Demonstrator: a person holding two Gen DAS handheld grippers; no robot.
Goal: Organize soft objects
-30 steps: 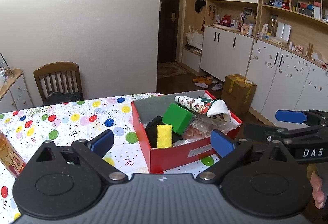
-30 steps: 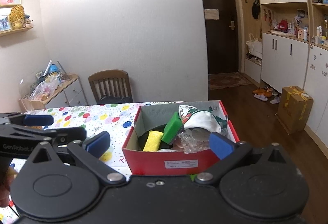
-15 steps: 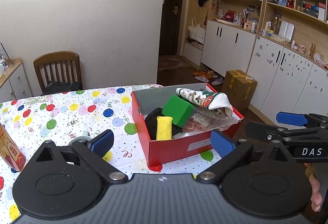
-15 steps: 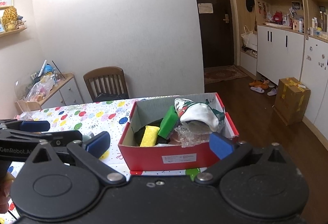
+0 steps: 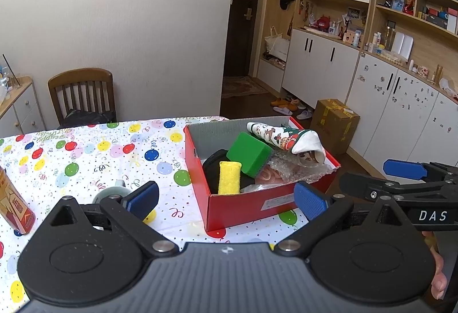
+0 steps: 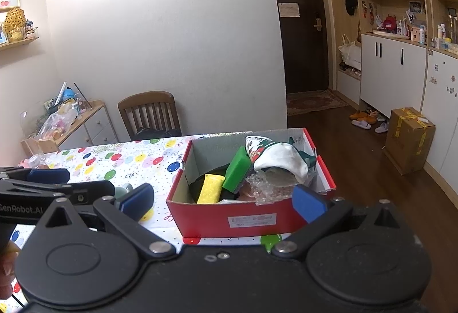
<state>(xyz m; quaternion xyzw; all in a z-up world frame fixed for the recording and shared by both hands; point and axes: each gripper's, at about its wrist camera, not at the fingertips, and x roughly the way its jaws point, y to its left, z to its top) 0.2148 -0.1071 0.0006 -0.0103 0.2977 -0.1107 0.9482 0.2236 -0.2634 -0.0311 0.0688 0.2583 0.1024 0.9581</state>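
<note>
Left wrist view: the left gripper (image 5: 226, 197) has its fingers wide apart and holds nothing. The right gripper (image 6: 223, 201) is spread wide too, with nothing in it. Both hang near the red box (image 5: 246, 207) on the spotty tablecloth (image 5: 86, 158). Inside the box sit a green sponge (image 5: 249, 151), a yellow sponge (image 5: 229, 178) and a sock (image 5: 286, 137)
</note>
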